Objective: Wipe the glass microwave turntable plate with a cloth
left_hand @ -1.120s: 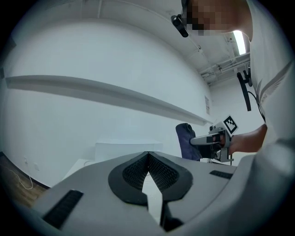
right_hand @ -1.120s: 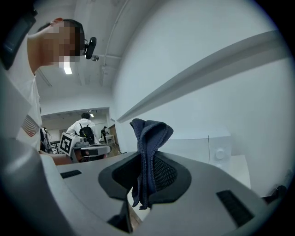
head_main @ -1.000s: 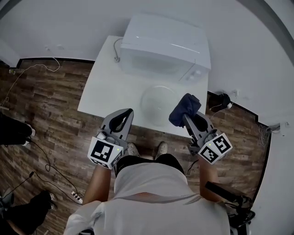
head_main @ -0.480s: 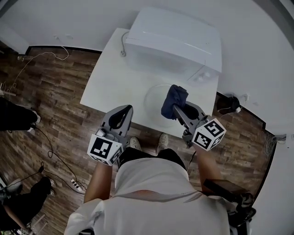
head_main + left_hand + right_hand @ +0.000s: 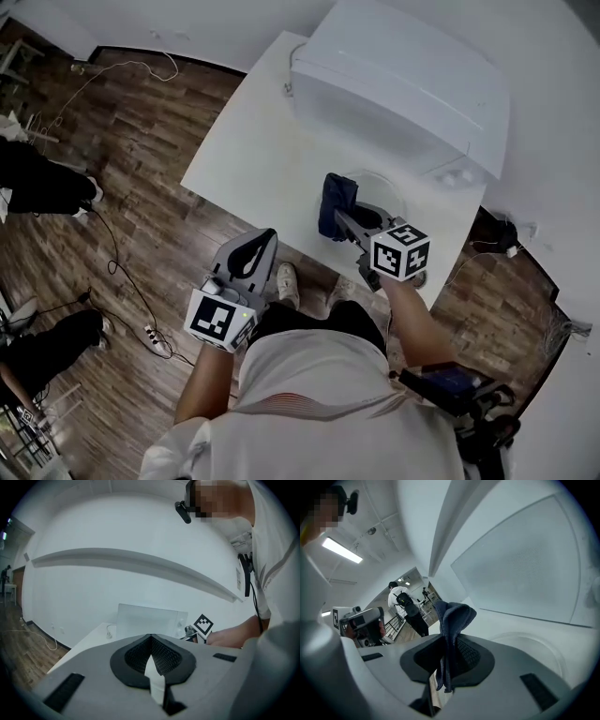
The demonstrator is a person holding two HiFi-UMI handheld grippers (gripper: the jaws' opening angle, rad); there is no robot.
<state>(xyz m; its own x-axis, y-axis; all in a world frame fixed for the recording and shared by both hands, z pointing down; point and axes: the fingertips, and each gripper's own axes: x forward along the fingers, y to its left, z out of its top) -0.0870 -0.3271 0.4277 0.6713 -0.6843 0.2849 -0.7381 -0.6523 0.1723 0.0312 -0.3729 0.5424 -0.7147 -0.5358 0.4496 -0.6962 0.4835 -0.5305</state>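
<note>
2 tongs. R tongs (image 5: 341, 218) clamp 1 dark-blue cloth (image 5: 336, 199). 1 glass plate (image 5: 398, 199) lies just beyond them on the white tabletop (image 5: 253, 159), w/ 1 microwave (image 5: 403, 84) behind. L tongs (image 5: 255, 246) pressed together, nothing between, held off the tabletop's near edge.

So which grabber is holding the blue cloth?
The right gripper: the dark blue cloth is pinched in its jaws above the table. The left gripper is shut on nothing.

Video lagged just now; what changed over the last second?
The right gripper, shut on the cloth, swept leftward over the glass plate, from its right side to its left edge. The left gripper stayed shut and empty in front of the table; plate and microwave unmoved.
</note>
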